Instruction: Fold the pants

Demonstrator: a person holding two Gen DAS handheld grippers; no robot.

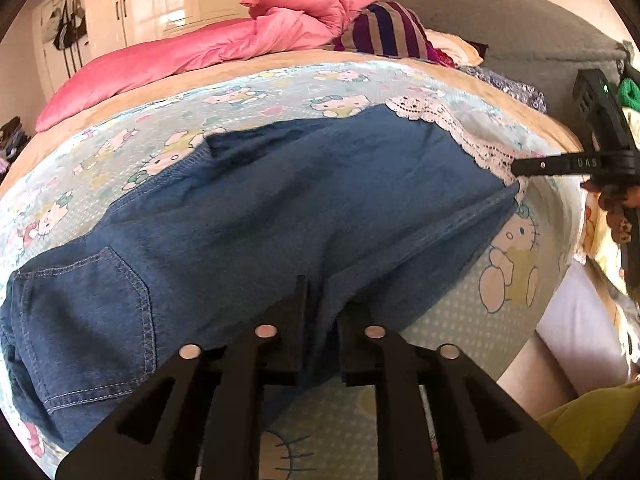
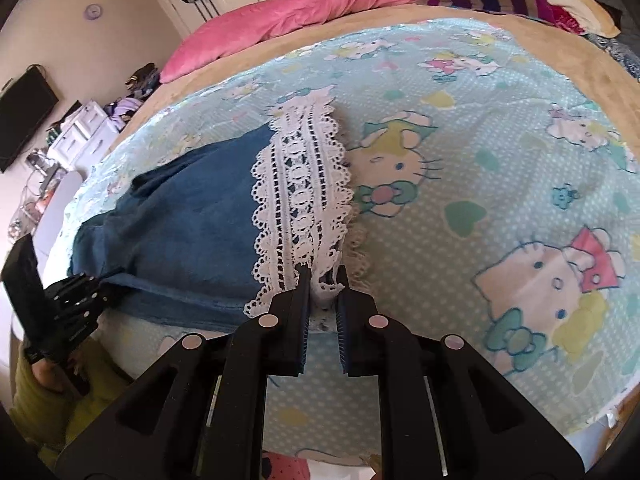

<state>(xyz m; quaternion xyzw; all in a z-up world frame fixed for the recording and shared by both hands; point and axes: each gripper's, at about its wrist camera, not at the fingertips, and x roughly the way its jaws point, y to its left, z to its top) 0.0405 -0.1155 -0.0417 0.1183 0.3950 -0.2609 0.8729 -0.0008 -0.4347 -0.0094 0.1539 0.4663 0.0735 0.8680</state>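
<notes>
The blue denim pants with a white lace hem (image 1: 280, 200) lie flattened across a pale blue cartoon-cat printed bedsheet (image 2: 500, 152), the cloth soft and lightly rumpled, with 1 stitched patch pocket (image 1: 88, 320) showing contrast thread along its curved edge. The openwork lace hem (image 2: 300, 192) runs as a scalloped band with round eyelets down its middle. The black plastic left gripper (image 1: 322, 312) is clenched on a fold of denim at the near edge of the pants, its 2 fingers nearly together with cloth bunched between them. The black plastic right gripper (image 2: 324, 284) is pinched on the end of the lace trim, a crumpled bit of white lace sitting between its ribbed blue pads (image 2: 306, 320). A puffy pink quilt (image 1: 224, 44) and a purple striped cloth (image 1: 384, 32) are heaped at the far side of the bed
</notes>
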